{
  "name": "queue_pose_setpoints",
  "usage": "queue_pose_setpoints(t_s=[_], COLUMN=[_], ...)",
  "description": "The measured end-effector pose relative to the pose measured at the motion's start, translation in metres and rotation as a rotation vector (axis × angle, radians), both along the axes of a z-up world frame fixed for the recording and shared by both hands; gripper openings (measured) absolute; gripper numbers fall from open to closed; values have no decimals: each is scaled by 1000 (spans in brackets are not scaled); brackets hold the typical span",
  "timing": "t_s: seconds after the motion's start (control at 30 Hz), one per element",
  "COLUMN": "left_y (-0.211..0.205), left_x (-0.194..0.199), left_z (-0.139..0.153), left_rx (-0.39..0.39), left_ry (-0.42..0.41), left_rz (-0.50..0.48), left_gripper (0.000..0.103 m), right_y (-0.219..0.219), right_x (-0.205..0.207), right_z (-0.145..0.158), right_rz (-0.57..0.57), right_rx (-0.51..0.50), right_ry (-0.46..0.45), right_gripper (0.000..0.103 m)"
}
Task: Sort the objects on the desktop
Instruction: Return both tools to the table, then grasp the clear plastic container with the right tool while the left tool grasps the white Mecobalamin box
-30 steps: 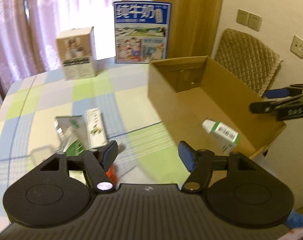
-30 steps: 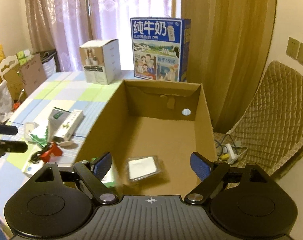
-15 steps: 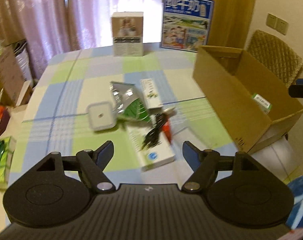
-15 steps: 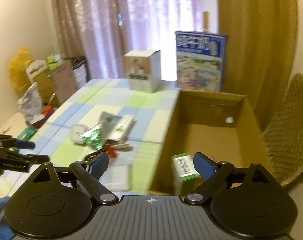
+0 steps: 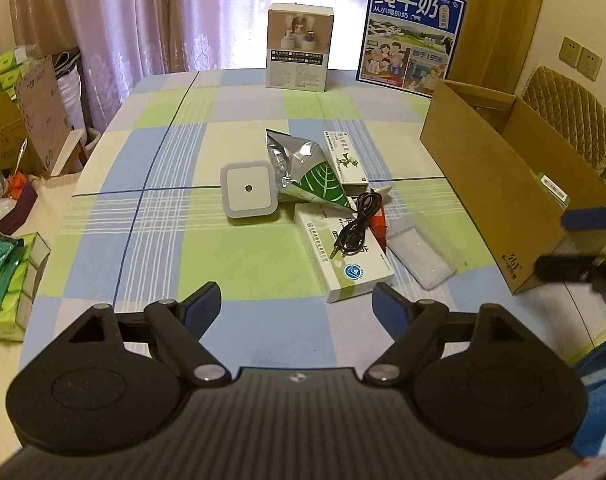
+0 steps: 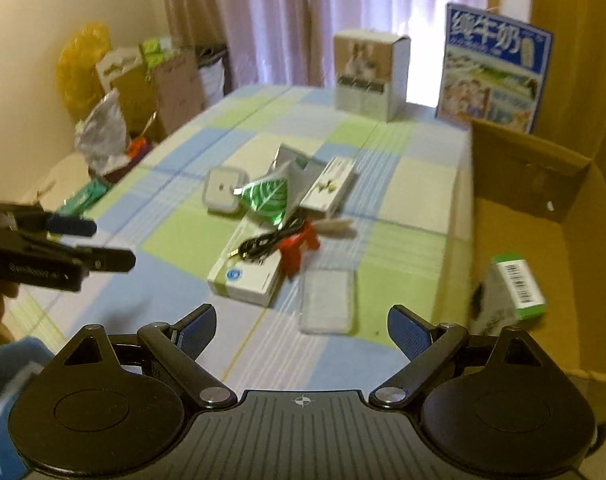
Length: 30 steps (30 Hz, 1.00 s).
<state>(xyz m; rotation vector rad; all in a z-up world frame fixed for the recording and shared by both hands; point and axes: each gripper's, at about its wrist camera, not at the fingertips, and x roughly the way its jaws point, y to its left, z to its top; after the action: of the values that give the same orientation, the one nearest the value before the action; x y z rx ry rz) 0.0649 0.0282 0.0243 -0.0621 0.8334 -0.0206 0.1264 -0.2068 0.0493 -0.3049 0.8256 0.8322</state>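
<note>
A pile lies mid-table: a white square night light, a silver-green foil pouch, a small white-green medicine box, a long white box with a black cable and a red piece on it, and a clear plastic case. My left gripper hovers short of the long box, its jaws opening with nothing between them. My right gripper stands open and empty before the clear case. A green-white box lies inside the cardboard box.
A blue milk carton case and a white product box stand at the table's far edge. A woven chair is behind the cardboard box. Green tissue packs and other clutter sit left of the table.
Both grippers have swung away from the cardboard box toward the pile on the table. The left jaws have spread wider. The green-white box now lies in the cardboard box.
</note>
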Motion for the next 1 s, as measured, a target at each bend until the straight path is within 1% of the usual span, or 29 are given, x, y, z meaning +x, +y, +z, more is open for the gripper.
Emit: queue_pose_setpoints(t_s=[0.17, 0.4, 0.57, 0.63, 0.7, 0.73, 0.77, 0.87, 1.0], left_y=[1, 0, -4, -7, -9, -9, -10, -10, -9], left_x=[10, 33, 50, 56, 62, 64, 67, 73, 75], left_z=[-10, -31, -44, -48, -53, -55, -57, -64, -69], left_rx=[-8, -17, -33, -30, -28, -30, -32, -30, -40], left_ry=[12, 37, 53, 57, 63, 64, 66, 68, 72], left_rz=[-10, -32, -47, -64, -75, -77, -78, -79, -79], left_gripper=[80, 81, 81, 81, 81, 81, 81, 81, 81], right_y=[21, 47, 55, 55, 54, 54, 54, 54, 56], right_x=[18, 45, 63, 67, 71, 71, 71, 68, 63], right_z=[-30, -58, -80, -87, -93, -96, -98, -99, -98], right_rz=[10, -2, -17, -27, -43, -46, -45, -26, 23], right_rx=[-58, -119, -156, -161, -162, -163, -165, -162, -122], right_ry=[64, 82, 97, 106, 116, 121, 124, 110, 138], right_gripper=[90, 90, 89, 84, 68, 63, 54, 53, 53])
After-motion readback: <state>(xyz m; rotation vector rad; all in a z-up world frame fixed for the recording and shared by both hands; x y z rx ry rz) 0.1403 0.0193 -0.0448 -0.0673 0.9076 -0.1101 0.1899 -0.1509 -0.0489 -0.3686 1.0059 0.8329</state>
